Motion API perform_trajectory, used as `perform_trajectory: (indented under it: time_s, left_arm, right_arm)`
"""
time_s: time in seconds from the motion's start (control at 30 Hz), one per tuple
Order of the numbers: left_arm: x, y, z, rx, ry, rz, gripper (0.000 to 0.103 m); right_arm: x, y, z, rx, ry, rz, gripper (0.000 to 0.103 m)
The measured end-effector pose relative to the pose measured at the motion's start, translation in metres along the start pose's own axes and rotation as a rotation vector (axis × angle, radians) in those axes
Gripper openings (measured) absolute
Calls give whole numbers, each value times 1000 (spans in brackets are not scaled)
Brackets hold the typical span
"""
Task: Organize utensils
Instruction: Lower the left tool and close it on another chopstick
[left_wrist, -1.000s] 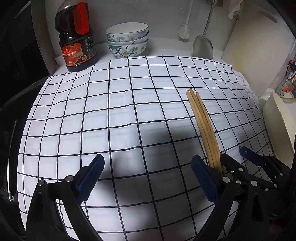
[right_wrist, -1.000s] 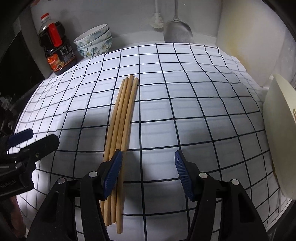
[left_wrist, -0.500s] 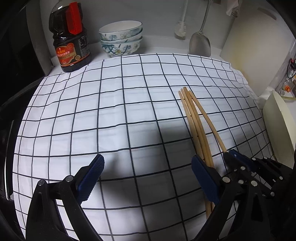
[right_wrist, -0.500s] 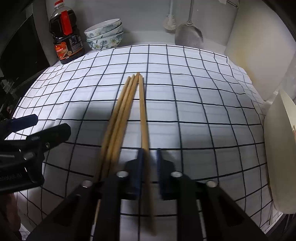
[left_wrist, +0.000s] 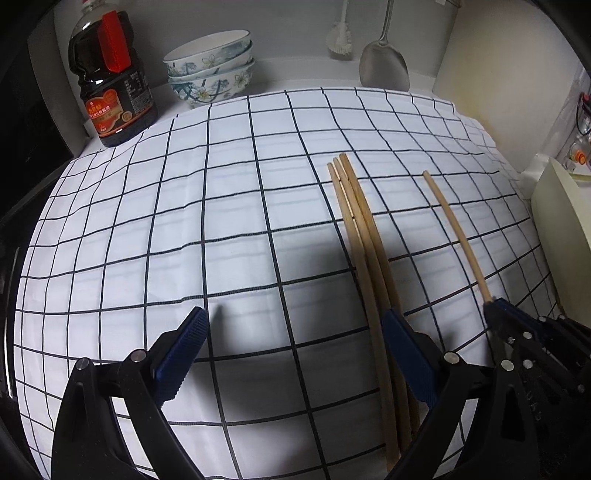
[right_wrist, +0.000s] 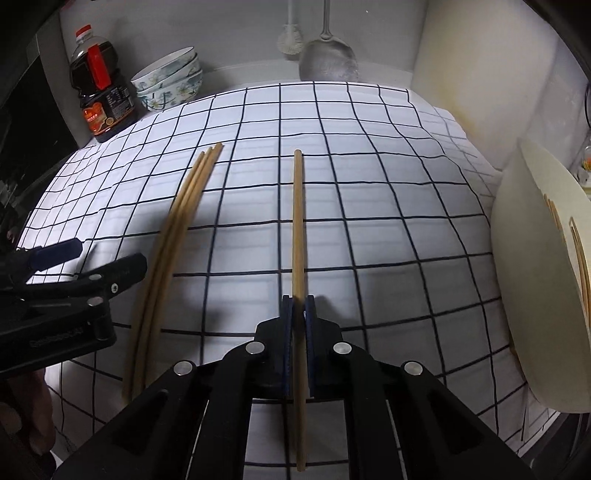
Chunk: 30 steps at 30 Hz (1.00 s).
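A white tablecloth with a dark grid pattern (left_wrist: 229, 229) covers a kitchen counter, seen from two cameras mounted on handheld black grippers with blue finger pads. The right gripper (right_wrist: 296, 314) has its two pads pressed together on a single long pale wooden chopstick (right_wrist: 297, 221), gripping it toward its near end so that the far end points straight ahead over the cloth and a short length sticks out behind the pads. Whether the held chopstick touches the cloth cannot be told. To its left, well apart from it, a bundle of three matching wooden chopsticks (right_wrist: 173, 236) lies flat on the cloth, side by side and touching, their far tips fanned slightly. The left gripper (left_wrist: 291, 354) hovers low over the cloth with its fingers spread wide and nothing between them; its right finger sits just above the near part of the bundle. At the back left of the counter stands a dark soy sauce bottle with a red handle (left_wrist: 110, 77), and just beside it a stack of white bowls with blue flower patterns (left_wrist: 212, 66). A white dish brush (left_wrist: 340, 33) and a metal spatula (left_wrist: 384, 62) hang against the back wall. A cream-coloured rounded plastic container (right_wrist: 539, 280) stands at the right edge.
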<state>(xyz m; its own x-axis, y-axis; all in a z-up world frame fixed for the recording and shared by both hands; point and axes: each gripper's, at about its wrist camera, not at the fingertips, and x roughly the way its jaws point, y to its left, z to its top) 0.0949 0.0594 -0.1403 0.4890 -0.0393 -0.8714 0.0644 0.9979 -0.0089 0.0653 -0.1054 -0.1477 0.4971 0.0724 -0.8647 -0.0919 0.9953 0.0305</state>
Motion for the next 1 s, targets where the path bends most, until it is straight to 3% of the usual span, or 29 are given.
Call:
perform_trajectory:
  time_s: [0.33,0.4,0.47,0.57,0.77,0.83,0.9,0.93,1.0]
  left_arm:
    - [12,-5,0,1,7,27,95]
    - [13,-4,1,-7,2,29,93]
    - [13,-3,2,-14,-6,30,90]
    - [10,-2,3,-18,-25,32,80]
    - [5,-7,4,0,-39,15,46]
    - [4,-10,5,9,-40,7,28]
    - [3,-11,5,14,-36,-4,13]
    - [3,-11,5,15,-33,-9,7]
    - [3,-10,6,14,-22,-22,7]
  right_arm:
    - [2,-3,2,-5,0,6,8]
    - [3,-2,4,-10,-1,2,11]
    - [4,-1,5,-15,-2,-1,24]
    - [6,2,7,-36,-3,-6,32]
    - [10,5,12,-53,-4,6,32]
    - [9,6,11,-62,-7,15,26]
    - [9,8,11,-69,-9,5,9]
    - [9,8,11,-64,-8,7,7]
    - [9,5,12,-50,-4,20,7]
